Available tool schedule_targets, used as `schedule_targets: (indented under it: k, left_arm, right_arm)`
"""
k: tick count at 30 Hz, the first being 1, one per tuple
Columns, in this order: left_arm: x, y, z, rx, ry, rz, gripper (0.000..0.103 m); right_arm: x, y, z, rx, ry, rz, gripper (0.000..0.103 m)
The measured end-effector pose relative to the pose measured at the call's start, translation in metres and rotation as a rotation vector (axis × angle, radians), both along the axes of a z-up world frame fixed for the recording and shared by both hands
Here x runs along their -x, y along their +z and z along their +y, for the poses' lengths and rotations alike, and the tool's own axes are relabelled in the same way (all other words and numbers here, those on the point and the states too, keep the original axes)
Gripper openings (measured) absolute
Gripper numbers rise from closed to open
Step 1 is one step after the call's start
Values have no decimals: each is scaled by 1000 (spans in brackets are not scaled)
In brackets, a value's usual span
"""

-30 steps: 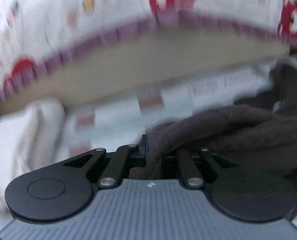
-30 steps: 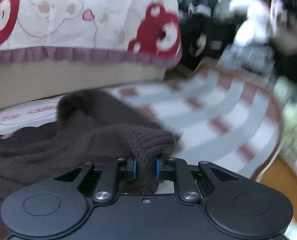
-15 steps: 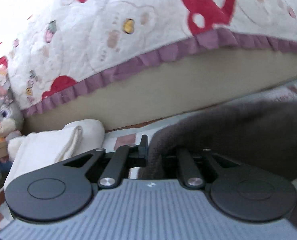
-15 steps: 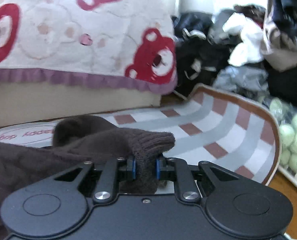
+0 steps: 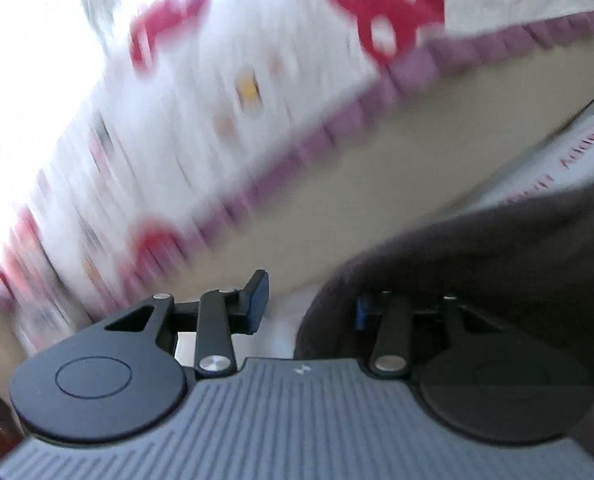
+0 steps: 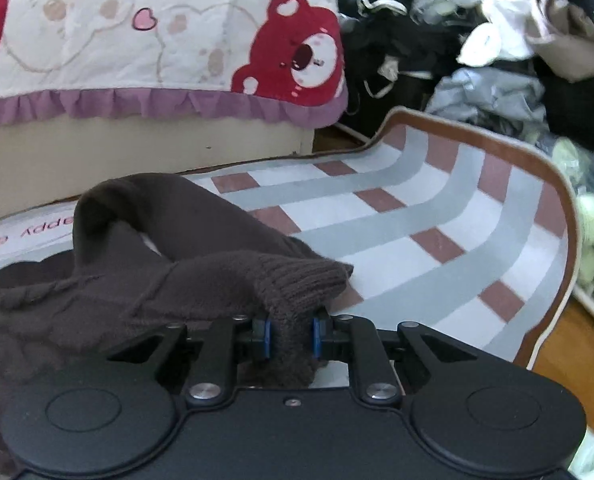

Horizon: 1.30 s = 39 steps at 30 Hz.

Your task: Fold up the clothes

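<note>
A dark brown knitted sweater [image 6: 145, 280] lies bunched on a striped rug [image 6: 437, 208]. My right gripper [image 6: 289, 334] is shut on its ribbed cuff, low over the rug. In the left wrist view my left gripper [image 5: 309, 304] is open; the sweater [image 5: 477, 264] drapes over its right finger, and the left finger [image 5: 257, 296] stands clear of the cloth. That view is motion-blurred.
A bed with a bear-print quilt [image 6: 157, 28] and purple frill stands just behind the rug, also in the left wrist view [image 5: 257, 80]. A heap of dark and white clothes [image 6: 477, 40] lies at the back right. Pale green balls [image 6: 593, 224] sit beyond the rug's right edge.
My left gripper has opened and let go of the sweater, and it has swung and tilted. My right gripper keeps its hold and has barely moved.
</note>
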<state>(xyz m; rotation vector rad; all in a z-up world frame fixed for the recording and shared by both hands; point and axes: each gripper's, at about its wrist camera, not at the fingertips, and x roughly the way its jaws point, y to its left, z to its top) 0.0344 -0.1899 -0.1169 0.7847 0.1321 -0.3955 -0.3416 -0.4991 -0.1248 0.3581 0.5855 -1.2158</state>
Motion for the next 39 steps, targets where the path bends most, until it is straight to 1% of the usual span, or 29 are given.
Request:
schedule_targets:
  k: [4, 6, 7, 8, 9, 11, 12, 13, 14, 15, 17, 19, 21, 22, 23, 24, 26, 27, 28, 29, 30, 31, 32, 34, 35, 36, 38, 39]
  left_arm:
    - [19, -5, -3, -93, -58, -232, 43]
    - [28, -7, -5, -139, -87, -347, 44]
    - [32, -8, -6, -162, -101, -405, 44]
    - [29, -9, -5, -169, -100, -368, 44]
    - [23, -10, -5, -173, -95, -313, 44]
    - [9, -2, -4, -133, -104, -46, 41]
    - [2, 2, -3, -110, -109, 94, 40]
    - [-4, 7, 0, -61, -107, 212, 40]
    - [-9, 10, 5, -12, -98, 305, 40]
    - [-12, 12, 10, 27, -86, 372, 40]
    - [-17, 13, 21, 97, -59, 487, 40]
    - [-21, 5, 31, 149, -34, 574, 43]
    - [-22, -5, 39, 197, -15, 648, 44]
    - [-22, -10, 43, 219, -9, 678, 45]
    - [-20, -15, 47, 232, 3, 711, 47]
    - [-18, -19, 48, 227, 10, 740, 49]
    - [-13, -25, 50, 209, 9, 782, 53]
    - [-12, -26, 51, 211, 1, 795, 56]
    - [-13, -26, 53, 215, -7, 808, 57]
    - [-14, -29, 54, 231, -14, 854, 58]
    - [-16, -35, 56, 249, -19, 924, 58]
    - [-17, -41, 57, 262, -23, 995, 58]
    - [-17, -46, 58, 261, -23, 1035, 60]
    - [-16, -46, 57, 240, -11, 1018, 65]
    - [-16, -46, 57, 236, 0, 1002, 72]
    - [-18, -46, 57, 241, 12, 1006, 76]
    - [-22, -48, 59, 254, 35, 1023, 79]
    - [-23, -50, 59, 254, 43, 1028, 82]
  right_arm:
    - [2, -7, -2, -15, 3, -5, 19]
    - [6, -10, 0, -29, 4, -43, 19]
    - [8, -12, 0, -32, 0, -38, 19]
    - [11, -13, 0, -35, -1, -38, 19]
    - [13, -14, 0, -40, 2, -42, 19]
    - [15, -16, -3, -80, 10, -38, 23]
    - [15, -18, -6, -110, 12, -33, 30]
    - [16, -19, -8, -143, 11, -36, 42]
    - [20, -13, -7, -194, -5, -80, 46]
    - [23, -7, -6, -245, -21, -124, 48]
    - [29, 5, -3, -346, -54, -212, 48]
    - [34, 18, 0, -433, -73, -292, 49]
    - [17, 36, 18, -357, 52, -280, 50]
    - [8, 44, 28, -319, 122, -273, 52]
    - [-6, 47, 39, -289, 232, -261, 55]
    - [-21, 46, 51, -278, 331, -241, 58]
    - [-56, 36, 77, -269, 482, -153, 58]
    - [-74, 29, 91, -258, 541, -91, 58]
    - [-92, 22, 103, -251, 592, -23, 58]
    - [-111, 14, 115, -253, 641, 43, 58]
    - [-129, 3, 124, -309, 679, 98, 58]
    - [-145, -6, 130, -382, 691, 125, 58]
    - [-154, -12, 135, -416, 698, 128, 58]
    - [-176, -16, 147, -409, 753, 123, 57]
    - [-186, -17, 153, -372, 767, 149, 57]
    - [-196, -18, 159, -324, 773, 192, 58]
    - [-211, -21, 169, -237, 800, 276, 59]
    - [-216, -25, 171, -207, 812, 311, 62]
